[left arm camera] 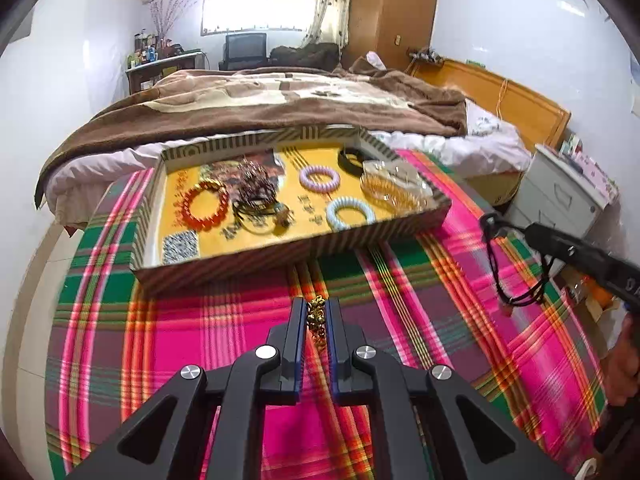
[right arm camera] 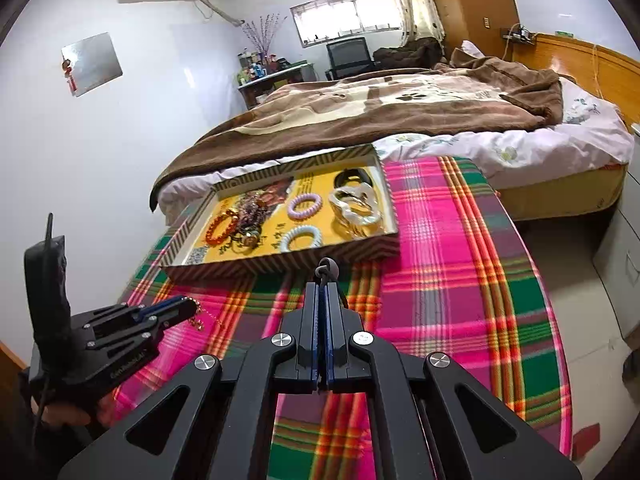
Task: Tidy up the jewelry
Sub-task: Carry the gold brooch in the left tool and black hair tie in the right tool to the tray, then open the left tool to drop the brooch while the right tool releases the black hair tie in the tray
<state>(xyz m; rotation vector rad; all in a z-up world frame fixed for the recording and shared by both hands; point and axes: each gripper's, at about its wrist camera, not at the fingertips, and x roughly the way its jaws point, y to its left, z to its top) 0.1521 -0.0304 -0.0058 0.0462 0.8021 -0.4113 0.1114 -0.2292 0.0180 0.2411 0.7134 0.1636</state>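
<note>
A striped cardboard tray [left arm camera: 280, 250] [right arm camera: 288, 262] with a yellow floor sits on a plaid-covered table. It holds an orange bead bracelet [left arm camera: 205, 208], a purple coil band [left arm camera: 319, 178], a pale blue coil band [left arm camera: 350, 213], dark tangled beads [left arm camera: 254, 184] and clear bangles [left arm camera: 394, 188]. My left gripper [left arm camera: 317, 312] is shut on a gold chain [left arm camera: 316, 320] above the cloth, short of the tray; it also shows in the right wrist view [right arm camera: 188, 308]. My right gripper [right arm camera: 325, 284] is shut on a black cord necklace [left arm camera: 516, 264], which hangs in loops below it.
The plaid cloth [left arm camera: 460, 340] covers a round table. A bed with a brown blanket [left arm camera: 280, 100] lies just behind the tray. A white drawer cabinet [left arm camera: 560, 192] stands to the right, with floor beyond the table's edge.
</note>
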